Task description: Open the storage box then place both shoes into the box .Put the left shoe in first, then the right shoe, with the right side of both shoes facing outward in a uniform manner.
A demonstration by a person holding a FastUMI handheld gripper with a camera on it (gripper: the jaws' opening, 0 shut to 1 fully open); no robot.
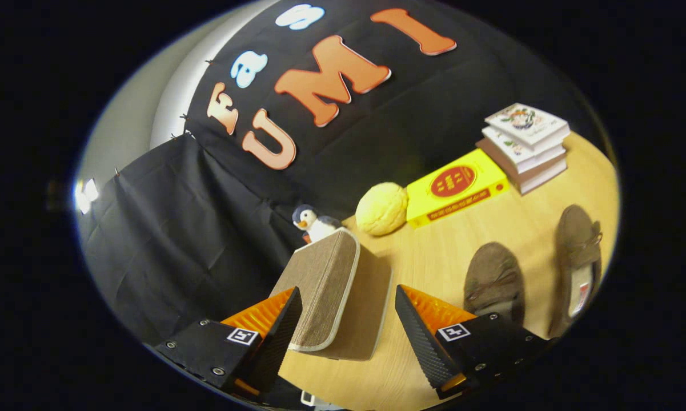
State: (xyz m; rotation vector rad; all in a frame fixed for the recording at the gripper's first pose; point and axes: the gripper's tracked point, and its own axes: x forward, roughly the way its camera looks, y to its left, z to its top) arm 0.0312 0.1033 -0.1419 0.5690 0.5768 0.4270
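The storage box (371, 319) is a brown fabric box with white trim, standing on the wooden table (434, 257) between my fingers. Its woven lid (323, 279) is tipped up on edge, close against one finger. My gripper (347, 290) is open, with a finger on each side of the lid and a clear gap on the other side. Two brown moccasin shoes lie on the table beyond and beside that other finger: the nearer shoe (494, 279) points away from me, and the farther shoe (577, 262) shows its pale insole.
Past the box sit a small penguin plush (314, 222) and a round yellow plush (381, 208). A flat yellow box (454, 185) and a stack of books (525, 145) stand by the black cloth wall.
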